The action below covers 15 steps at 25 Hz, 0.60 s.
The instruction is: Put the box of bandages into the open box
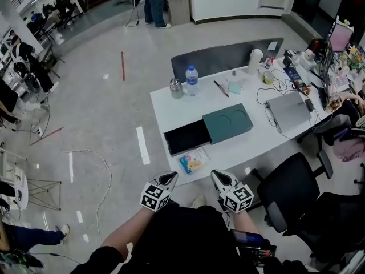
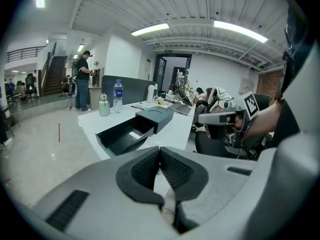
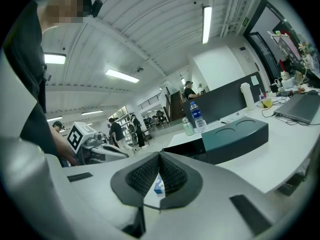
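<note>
Both grippers are seen low in the head view, held side by side just short of the near edge of a white table [image 1: 171,112]. The left gripper [image 1: 169,177] and the right gripper [image 1: 218,176] are pointed toward the table, and nothing on it is touched by either. The box of bandages [image 1: 193,160] is laid flat at the table's near edge, just beyond the grippers and between them. Just past it the open box [image 1: 187,137] is found: a dark tray pulled out to the left of a teal sleeve [image 1: 228,123]. Farther back, a water bottle [image 1: 192,80] and a metal flask [image 1: 175,88] are stood close together. A laptop [image 1: 289,108] is set toward the right of the table, and a black office chair [image 1: 291,190] is parked at the near right.

In the left gripper view, the jaws are pressed together with nothing pinched between them. The dark tray and teal sleeve are seen beyond them on the table. The right gripper is shown at the right, gripped in a hand. A person [image 2: 82,79] is stood far off at the left, near a staircase.

In the right gripper view, the jaws are likewise closed tip to tip, and nothing is gripped. Through the narrow slit below the tips, part of the box of bandages is glimpsed, lying on the table beyond the jaws. The teal sleeve is seen to the right, with the water bottle and flask behind it. The left gripper is shown at the left.
</note>
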Motion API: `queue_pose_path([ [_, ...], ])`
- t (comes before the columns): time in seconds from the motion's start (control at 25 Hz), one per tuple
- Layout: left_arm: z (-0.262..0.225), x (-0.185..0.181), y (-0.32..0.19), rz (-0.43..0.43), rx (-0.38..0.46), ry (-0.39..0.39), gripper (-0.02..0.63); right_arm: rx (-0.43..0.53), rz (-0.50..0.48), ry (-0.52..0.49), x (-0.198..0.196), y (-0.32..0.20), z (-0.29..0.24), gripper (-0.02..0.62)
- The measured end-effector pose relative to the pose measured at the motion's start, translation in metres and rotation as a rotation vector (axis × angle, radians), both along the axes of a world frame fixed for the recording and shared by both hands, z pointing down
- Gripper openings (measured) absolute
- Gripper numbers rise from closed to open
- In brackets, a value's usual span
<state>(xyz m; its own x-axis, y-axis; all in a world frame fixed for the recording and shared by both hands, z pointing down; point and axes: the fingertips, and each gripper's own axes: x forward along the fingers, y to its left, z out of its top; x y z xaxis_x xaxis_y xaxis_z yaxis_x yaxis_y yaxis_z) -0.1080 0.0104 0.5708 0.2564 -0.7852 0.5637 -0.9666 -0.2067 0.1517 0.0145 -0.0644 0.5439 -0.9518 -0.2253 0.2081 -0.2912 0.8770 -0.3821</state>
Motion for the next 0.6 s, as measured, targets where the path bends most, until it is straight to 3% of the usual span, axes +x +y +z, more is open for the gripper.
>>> queue_pose_path([
  [0.24,0.012,0.006,-0.019,0.04,-0.041,-0.027,0.009,-0.022,0.02,0.012,0.009,-0.008,0.006,0.026],
  [0.6,0.037,0.014,-0.049,0.171,-0.118,-0.075,0.019,-0.046,0.1,0.028,0.012,-0.013,0.011,0.026],
])
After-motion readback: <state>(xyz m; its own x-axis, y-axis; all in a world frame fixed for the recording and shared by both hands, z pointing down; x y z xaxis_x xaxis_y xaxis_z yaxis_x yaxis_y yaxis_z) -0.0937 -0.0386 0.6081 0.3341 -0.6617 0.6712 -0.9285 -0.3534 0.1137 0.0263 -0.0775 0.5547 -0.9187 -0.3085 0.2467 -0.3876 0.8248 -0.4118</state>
